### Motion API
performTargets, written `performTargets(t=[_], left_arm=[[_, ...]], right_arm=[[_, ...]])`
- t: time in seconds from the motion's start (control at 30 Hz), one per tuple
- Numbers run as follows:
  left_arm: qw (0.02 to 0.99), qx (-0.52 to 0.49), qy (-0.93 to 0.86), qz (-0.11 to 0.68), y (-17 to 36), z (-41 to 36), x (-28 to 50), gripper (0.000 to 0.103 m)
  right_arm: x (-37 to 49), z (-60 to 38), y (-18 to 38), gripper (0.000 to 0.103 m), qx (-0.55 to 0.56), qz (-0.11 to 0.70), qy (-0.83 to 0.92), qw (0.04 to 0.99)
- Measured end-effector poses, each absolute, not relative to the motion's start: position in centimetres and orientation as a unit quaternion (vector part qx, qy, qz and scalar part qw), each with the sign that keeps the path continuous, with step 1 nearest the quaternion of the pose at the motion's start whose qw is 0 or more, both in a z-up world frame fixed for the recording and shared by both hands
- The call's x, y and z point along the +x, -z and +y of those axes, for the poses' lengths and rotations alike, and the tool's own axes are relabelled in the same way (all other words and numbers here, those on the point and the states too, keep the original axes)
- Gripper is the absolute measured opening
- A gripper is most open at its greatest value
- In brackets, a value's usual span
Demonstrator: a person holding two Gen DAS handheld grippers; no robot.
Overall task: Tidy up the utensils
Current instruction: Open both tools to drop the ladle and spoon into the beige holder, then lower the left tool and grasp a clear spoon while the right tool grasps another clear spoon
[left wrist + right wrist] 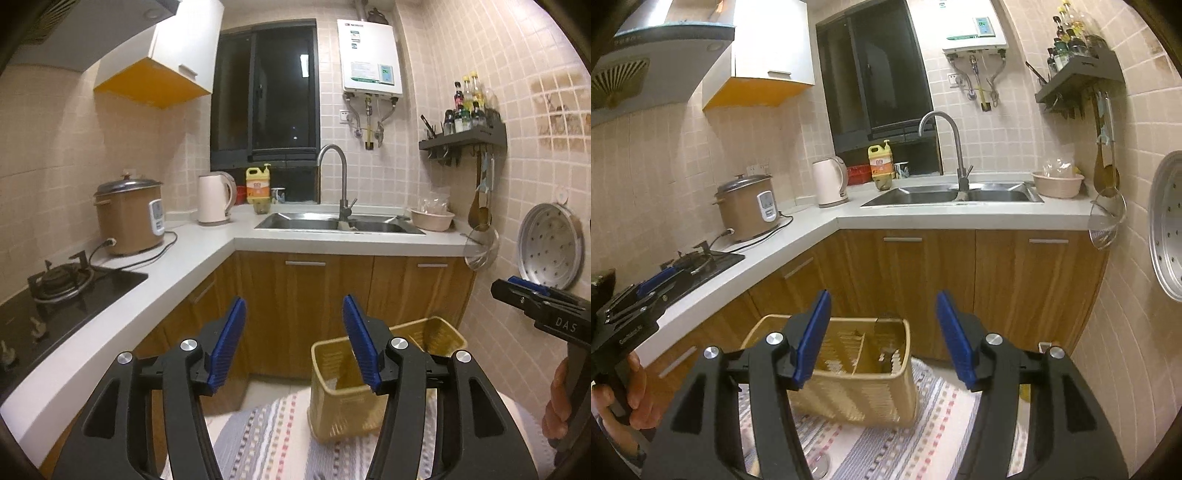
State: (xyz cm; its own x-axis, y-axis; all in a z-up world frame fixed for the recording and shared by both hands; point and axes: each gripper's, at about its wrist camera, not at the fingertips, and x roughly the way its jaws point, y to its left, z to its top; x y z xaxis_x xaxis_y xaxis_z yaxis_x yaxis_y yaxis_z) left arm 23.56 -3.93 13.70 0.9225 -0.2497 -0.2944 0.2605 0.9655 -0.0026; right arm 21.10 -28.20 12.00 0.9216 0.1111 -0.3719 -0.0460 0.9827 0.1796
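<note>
A yellow plastic utensil holder [343,398] with slatted walls and inner dividers stands on a striped cloth [273,439]. It also shows in the right wrist view [871,380], where its compartments look nearly empty. My left gripper [293,306] is open and empty, held above and before the holder. My right gripper [882,302] is open and empty, above the holder. The right gripper also shows at the right edge of the left wrist view [517,288]. The left gripper shows at the left edge of the right wrist view [650,284].
An L-shaped white counter [207,254] carries a gas stove [62,284], a rice cooker [129,218], a kettle [214,199] and a double sink [340,221]. Wooden spoons [480,206] and a steamer tray [550,247] hang on the right wall.
</note>
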Motion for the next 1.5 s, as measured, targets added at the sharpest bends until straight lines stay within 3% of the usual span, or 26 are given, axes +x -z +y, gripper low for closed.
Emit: performTargets(t=[0.3,0.77,1.0,1.5], left_arm=[[0.956,-0.013,0.151,0.253,-13.2,-0.3,19.6,0.056],[0.863,-0.066,0.123,0.485,1.0,3.9,23.4,0.055],[0.838,-0.096,0.110,0.525,4.6,3.5,25.3,0.054],[0.853,-0.066,0.098,0.508,5.2,0.3,25.6,0.050]], right_arm=[[17.5,-26.3,-11.2,0.056,0.095,0.300,-0.079,0.946],[20.1,-20.0,-1.0,0.056,0.082,0.501,-0.129,0.852],[22.9,-19.0,2.9,0.056,0.109,0.549,-0.126,0.819],[26.8,-19.4,4.7,0.056,0.133,0.570,-0.110,0.804]])
